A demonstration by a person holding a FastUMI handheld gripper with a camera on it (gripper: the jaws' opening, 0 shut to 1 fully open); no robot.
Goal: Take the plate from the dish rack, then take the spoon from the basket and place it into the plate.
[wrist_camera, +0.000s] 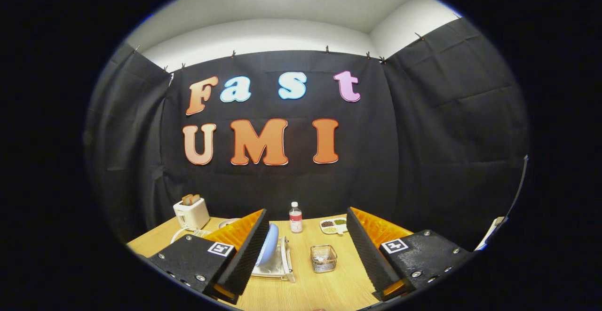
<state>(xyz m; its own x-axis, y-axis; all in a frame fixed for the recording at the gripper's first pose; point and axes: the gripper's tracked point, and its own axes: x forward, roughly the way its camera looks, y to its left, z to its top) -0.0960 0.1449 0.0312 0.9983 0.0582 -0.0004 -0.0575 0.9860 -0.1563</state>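
Observation:
A pale blue plate (269,245) stands on edge in a white dish rack (276,266) on the wooden table (329,287), right beside my left finger (249,247), which hides part of it. A small wire basket (323,258) sits between my fingers, to the right of the rack; something thin lies inside it, too small to make out. My gripper (305,250) is open and holds nothing, with both fingers raised above the table.
A white toaster (191,213) with bread stands at the back left, with a white dish edge (229,223) near it. A small water bottle (295,218) and a divided snack tray (334,226) sit at the table's far edge, beyond the fingers.

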